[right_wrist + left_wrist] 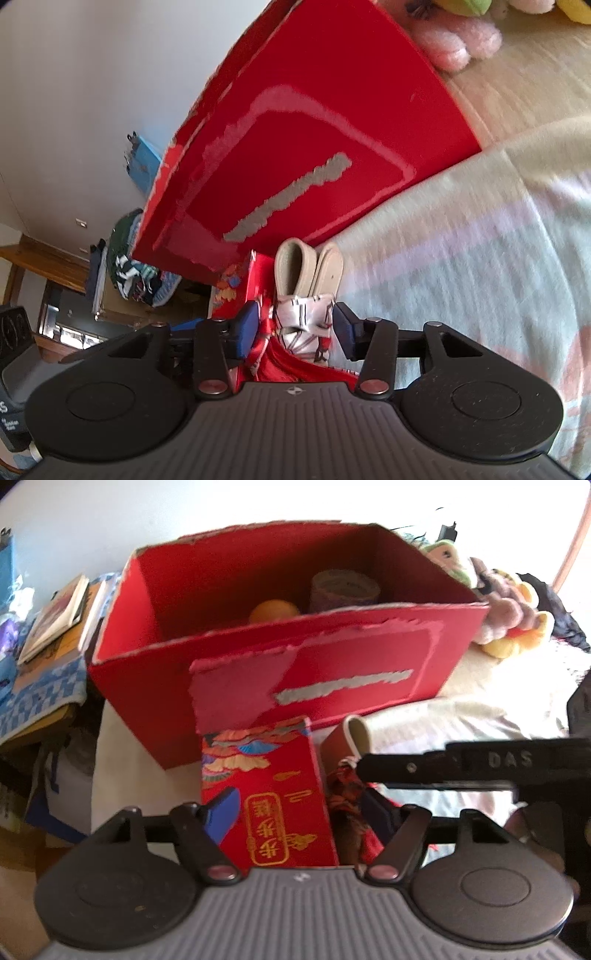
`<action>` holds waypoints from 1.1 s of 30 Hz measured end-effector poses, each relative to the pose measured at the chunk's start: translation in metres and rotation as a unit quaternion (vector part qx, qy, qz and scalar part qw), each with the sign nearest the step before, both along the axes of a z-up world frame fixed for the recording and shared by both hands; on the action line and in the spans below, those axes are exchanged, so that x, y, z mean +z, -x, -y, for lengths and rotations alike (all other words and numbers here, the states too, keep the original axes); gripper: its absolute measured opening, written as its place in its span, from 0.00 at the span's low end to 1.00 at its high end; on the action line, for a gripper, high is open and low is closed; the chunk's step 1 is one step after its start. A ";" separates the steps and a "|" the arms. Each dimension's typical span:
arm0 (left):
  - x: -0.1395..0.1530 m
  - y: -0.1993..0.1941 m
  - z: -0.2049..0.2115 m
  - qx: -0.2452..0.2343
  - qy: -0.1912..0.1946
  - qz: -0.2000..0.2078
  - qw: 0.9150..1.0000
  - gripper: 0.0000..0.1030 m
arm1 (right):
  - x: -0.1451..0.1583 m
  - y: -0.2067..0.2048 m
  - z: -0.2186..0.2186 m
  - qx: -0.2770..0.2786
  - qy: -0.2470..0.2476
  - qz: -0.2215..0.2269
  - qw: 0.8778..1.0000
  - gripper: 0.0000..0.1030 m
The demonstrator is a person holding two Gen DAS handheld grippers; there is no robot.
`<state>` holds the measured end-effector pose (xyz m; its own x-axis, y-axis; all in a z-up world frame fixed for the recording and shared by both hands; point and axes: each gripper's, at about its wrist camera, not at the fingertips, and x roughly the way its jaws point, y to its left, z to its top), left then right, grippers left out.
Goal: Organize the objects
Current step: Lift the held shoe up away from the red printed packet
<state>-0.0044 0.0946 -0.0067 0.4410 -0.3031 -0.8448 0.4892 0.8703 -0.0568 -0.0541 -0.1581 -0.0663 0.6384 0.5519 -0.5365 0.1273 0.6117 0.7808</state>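
My left gripper point(301, 812) is clamping the small red packet point(273, 797), and my right gripper point(295, 326) is pinching the red-and-white figure point(303, 325); both are sitting just before the big red box point(288, 627) holding an orange point(274, 611) and a cup point(343, 589).

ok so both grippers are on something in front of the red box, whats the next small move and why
Probably lift the left gripper with the small red packet over the red box wall. Its fingers flank the packet, the box is open on top and already holds an orange and a roll.
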 end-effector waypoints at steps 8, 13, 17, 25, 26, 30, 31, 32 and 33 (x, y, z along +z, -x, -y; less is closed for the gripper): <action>-0.004 0.013 0.022 -0.061 0.028 -0.018 0.998 0.62 | -0.002 -0.002 0.000 0.004 -0.023 0.002 1.000 0.47; -0.009 0.015 0.032 -0.069 0.031 -0.024 0.997 0.60 | -0.006 -0.006 -0.017 0.042 0.003 -0.007 0.999 0.48; -0.009 0.013 0.034 -0.069 0.028 -0.022 0.997 0.60 | -0.012 -0.008 -0.015 0.039 -0.010 -0.019 0.999 0.49; -0.005 0.012 0.039 -0.096 0.033 -0.030 0.994 0.61 | -0.023 -0.002 0.004 0.034 -0.058 -0.029 0.997 0.33; -0.006 0.012 0.041 -0.097 0.030 -0.030 0.994 0.61 | -0.023 0.000 0.006 0.034 -0.058 -0.028 0.997 0.31; -0.015 0.008 0.049 -0.098 0.014 -0.034 0.994 0.63 | -0.022 0.008 0.017 0.031 -0.057 -0.021 0.998 0.27; -0.019 0.006 0.051 -0.094 0.004 -0.036 0.995 0.63 | -0.022 0.010 0.019 0.027 -0.061 -0.022 0.998 0.26; -0.024 0.004 0.053 -0.090 -0.003 -0.040 0.995 0.63 | -0.024 0.011 0.023 0.022 -0.067 -0.024 0.997 0.25; -0.029 0.001 0.054 -0.089 -0.006 -0.048 0.995 0.63 | -0.026 0.013 0.025 0.018 -0.072 -0.026 0.997 0.25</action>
<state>-0.0052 0.0404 -0.0353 0.2990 -0.3589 -0.8842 0.6287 0.7712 -0.1004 -0.0666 -0.1830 -0.0921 0.5901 0.6473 -0.4824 0.1511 0.4984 0.8536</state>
